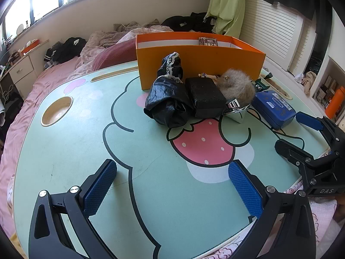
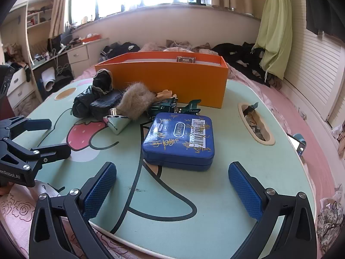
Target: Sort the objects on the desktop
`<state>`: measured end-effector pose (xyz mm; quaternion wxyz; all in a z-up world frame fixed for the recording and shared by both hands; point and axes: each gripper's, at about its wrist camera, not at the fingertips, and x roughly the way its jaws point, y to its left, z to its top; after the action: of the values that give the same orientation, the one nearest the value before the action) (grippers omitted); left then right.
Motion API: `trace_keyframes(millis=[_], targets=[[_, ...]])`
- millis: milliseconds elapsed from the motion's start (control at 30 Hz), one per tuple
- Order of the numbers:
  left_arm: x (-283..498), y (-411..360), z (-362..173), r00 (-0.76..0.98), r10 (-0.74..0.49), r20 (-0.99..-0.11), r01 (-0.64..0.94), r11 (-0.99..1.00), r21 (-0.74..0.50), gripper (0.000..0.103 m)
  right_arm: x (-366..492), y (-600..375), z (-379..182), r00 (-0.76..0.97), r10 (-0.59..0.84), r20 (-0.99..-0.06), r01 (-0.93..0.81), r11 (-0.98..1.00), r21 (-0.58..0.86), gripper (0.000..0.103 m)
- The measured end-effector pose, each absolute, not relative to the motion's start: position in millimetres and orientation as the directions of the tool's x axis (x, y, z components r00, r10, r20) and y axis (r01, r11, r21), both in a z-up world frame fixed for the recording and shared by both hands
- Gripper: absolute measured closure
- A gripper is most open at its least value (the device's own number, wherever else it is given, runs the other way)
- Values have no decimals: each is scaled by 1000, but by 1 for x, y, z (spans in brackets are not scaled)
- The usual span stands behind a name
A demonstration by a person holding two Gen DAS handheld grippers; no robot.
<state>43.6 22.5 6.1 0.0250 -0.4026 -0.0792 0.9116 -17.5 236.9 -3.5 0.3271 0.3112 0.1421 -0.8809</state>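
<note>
An orange box (image 1: 194, 64) stands at the far side of the lap table (image 1: 86, 140), with a small card pack (image 1: 208, 41) inside. In front of it lie a black lace-trimmed bag (image 1: 168, 105), a black block (image 1: 204, 97), a grey fur ball (image 1: 237, 84) on a chrome cone (image 1: 236, 112), and a blue tin (image 1: 273, 110). The right wrist view shows the box (image 2: 168, 84), blue tin (image 2: 179, 140), fur ball (image 2: 135, 102), chrome cone (image 2: 116, 123) and a green toy car (image 2: 163, 108). My left gripper (image 1: 172, 185) is open and empty above the table. My right gripper (image 2: 172, 187) is open, just short of the tin.
The table sits on a pink bed (image 1: 43, 90) strewn with clothes. A round cup recess (image 1: 57, 111) is at the left. A long slot (image 2: 256, 125) at the right holds small items. A phone (image 2: 296, 144) lies beside the table's right edge.
</note>
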Motion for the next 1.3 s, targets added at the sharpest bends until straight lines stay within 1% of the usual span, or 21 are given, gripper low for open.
trace_keyframes(millis=[1100, 1300], targets=[[46, 22, 5, -677, 103, -729, 25, -986, -163, 0, -17, 237, -3, -593, -487, -641, 661, -749, -43, 0], [47, 23, 6, -678, 103, -728, 27, -986, -165, 0, -21, 238, 6, -630, -452, -632, 612, -789, -45, 0]])
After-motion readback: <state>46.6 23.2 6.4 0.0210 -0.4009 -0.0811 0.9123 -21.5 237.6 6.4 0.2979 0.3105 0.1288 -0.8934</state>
